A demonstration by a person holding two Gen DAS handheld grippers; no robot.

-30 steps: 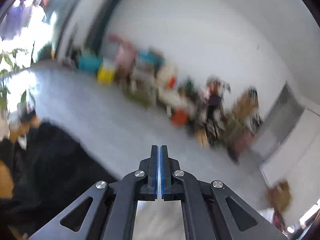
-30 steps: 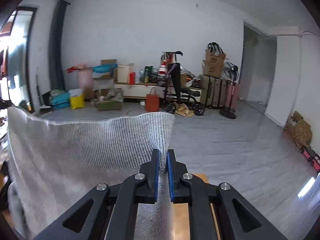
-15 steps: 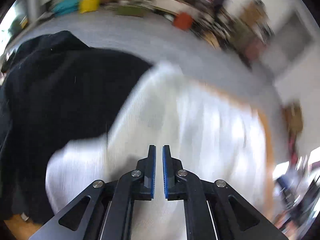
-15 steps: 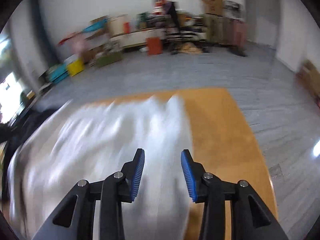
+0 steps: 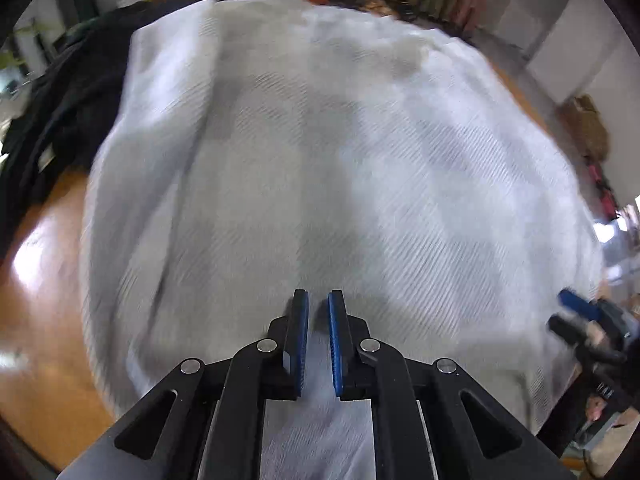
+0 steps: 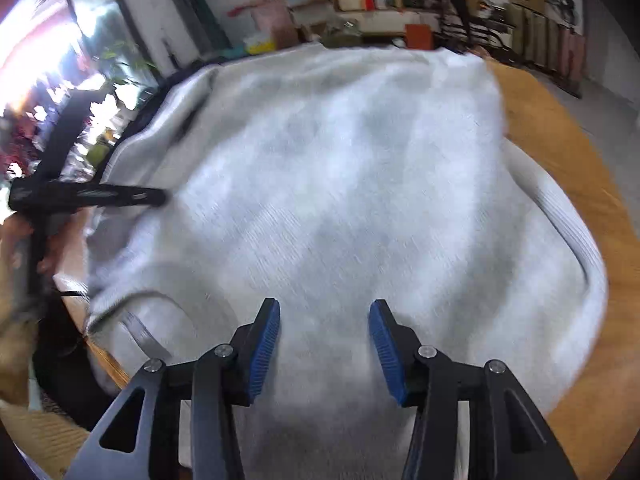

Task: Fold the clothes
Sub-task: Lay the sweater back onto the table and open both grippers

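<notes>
The white ribbed-knit garment (image 5: 320, 168) lies spread across the orange-brown wooden table (image 5: 44, 264), covering most of the top. The table is the reference for what follows. A dark black garment (image 5: 52, 100) is heaped at the table's far left corner, touching the white knit's left edge.

The left gripper (image 5: 318, 312) points down over the near middle of the knit. Its 2 blue pads stand a narrow slit apart, with no cloth visibly pinched between them, so it reads as released. The right gripper (image 6: 324, 320) hovers over the near right part of the knit, and its jaws are opening, wide apart, with nothing between them.

Judging from the layout, the garment has only been laid flat. No fold shows yet, and its surface has soft ripples left to smooth.

A thick ribbed hem (image 6: 568, 220) curves along the knit's right side. Bare wood beyond it, along the table's right edge (image 6: 580, 152), gives the most free room. The left side is crowded by the black heap.
</notes>
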